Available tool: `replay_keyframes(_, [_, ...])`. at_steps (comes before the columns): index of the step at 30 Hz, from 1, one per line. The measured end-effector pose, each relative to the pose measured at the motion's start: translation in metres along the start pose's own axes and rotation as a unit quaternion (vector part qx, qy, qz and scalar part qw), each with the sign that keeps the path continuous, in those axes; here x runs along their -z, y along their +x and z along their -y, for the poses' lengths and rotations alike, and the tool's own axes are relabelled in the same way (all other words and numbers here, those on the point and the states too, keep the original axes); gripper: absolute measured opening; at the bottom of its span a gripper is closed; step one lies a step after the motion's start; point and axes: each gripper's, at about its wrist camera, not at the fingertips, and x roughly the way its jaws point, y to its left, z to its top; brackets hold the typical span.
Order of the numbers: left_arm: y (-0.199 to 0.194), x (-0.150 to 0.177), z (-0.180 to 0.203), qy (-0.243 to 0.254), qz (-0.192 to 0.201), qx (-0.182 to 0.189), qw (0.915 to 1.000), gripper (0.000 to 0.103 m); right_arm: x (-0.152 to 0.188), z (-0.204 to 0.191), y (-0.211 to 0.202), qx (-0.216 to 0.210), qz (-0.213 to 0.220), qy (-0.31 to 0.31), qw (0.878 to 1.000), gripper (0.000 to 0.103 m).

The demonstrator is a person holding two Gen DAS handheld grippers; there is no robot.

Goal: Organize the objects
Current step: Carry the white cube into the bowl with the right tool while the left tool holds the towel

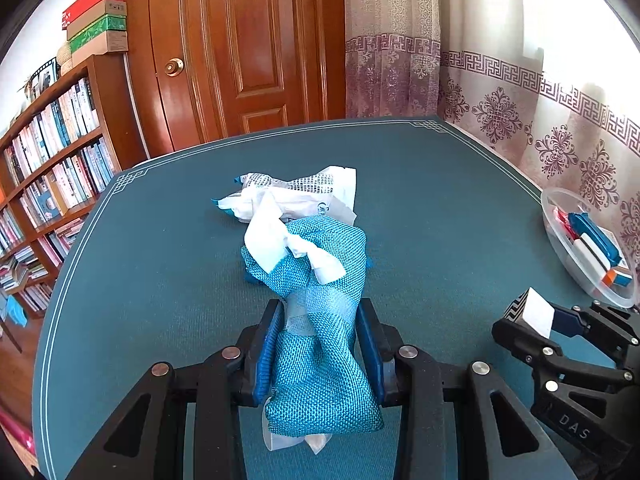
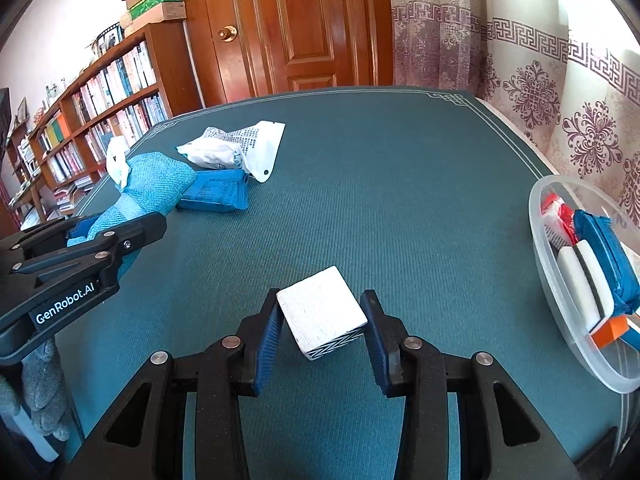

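Note:
My left gripper (image 1: 320,312) is shut on a teal woven bag (image 1: 320,264) with white plastic sticking out of its top; the bag rests on the teal table mat (image 1: 160,240). Seen from the right wrist, that gripper (image 2: 120,228) and the bag (image 2: 156,184) are at the left. My right gripper (image 2: 322,300) is shut on a white block (image 2: 320,312) with a black zigzag pattern on one side, held tilted just above the mat. The left wrist view has this gripper (image 1: 532,314) at the lower right. Behind the bag lie a white printed packet (image 2: 236,148) and a blue packet (image 2: 216,194).
A clear plastic bowl (image 2: 538,248) at the table's right edge holds a blue packet, a red packet and white pads. A bookshelf (image 2: 112,92), a wooden door (image 2: 304,20) and patterned curtains (image 2: 540,92) surround the table. A grey glove (image 2: 44,400) shows at lower left.

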Motion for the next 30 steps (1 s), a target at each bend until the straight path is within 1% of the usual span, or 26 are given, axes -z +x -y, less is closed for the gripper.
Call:
replay_keyframes(8, [-0.002,0.005,0.019,0.012,-0.009,0.006,0.9999,0.039,0.011,0.027,-0.021,0.013,0.01,0.022,1.0,0.041])
replay_keyframes(15, [-0.003,0.008,0.043,0.026,-0.017,0.016,0.9994,0.04,0.016,0.055,-0.045,0.031,0.029,0.045,0.998,0.041])
replay_keyframes(23, [-0.007,0.007,0.068,0.045,-0.02,0.027,0.9984,0.039,0.02,0.093,-0.072,0.061,0.055,0.074,0.994,0.041])
replay_keyframes(30, [-0.008,0.006,0.085,0.059,-0.023,0.035,0.9974,0.039,0.026,0.129,-0.086,0.092,0.063,0.1,0.989,0.041])
